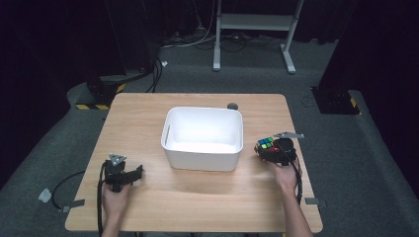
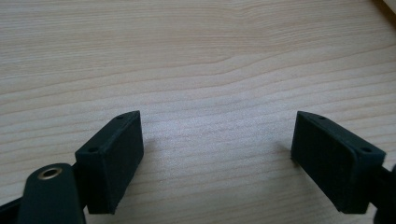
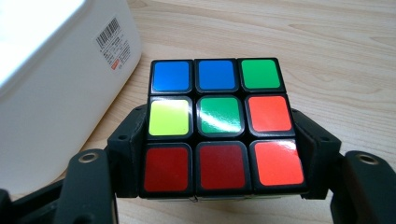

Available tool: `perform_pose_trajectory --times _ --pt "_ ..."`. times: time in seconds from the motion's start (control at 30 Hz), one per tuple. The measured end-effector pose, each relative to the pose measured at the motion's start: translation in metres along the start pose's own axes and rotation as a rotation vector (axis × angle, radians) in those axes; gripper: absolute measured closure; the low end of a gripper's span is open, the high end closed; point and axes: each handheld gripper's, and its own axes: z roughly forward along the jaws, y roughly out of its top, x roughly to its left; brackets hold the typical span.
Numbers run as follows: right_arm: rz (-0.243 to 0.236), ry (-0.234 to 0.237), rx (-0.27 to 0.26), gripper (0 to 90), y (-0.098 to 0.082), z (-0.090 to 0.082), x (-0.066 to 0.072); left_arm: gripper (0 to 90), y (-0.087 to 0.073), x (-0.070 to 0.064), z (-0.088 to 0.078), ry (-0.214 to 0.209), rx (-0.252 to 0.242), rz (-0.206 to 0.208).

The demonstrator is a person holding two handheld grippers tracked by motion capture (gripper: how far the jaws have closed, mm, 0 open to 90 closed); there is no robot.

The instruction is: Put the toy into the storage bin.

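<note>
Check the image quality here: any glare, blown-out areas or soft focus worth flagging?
High view: the white bin's inside is blown out and the room behind is very dark. Right gripper view: glare streaks the puzzle cube's green centre sticker, and the bin's top is overexposed. Left gripper view: even light, with soft shadows beside the left tool.

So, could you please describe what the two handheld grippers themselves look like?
Both are matte black. The left gripper has two blocky rectangular jaws with small screw holes and a brass-ringed pivot hole; a grey three-cornered plate sits on top and a black cable trails from it. The right gripper has the same black jaws, grey plate and trailing black cable. No sleeves show on the forearms.
</note>
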Motion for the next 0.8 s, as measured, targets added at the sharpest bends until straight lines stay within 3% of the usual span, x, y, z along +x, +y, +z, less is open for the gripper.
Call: perform_pose_trajectory --times 0.8 --pt "-0.037 -0.002 -0.019 33.8 0.009 -0.022 0.007 17.0 0.000 0.000 0.000 0.000 0.000 0.000"
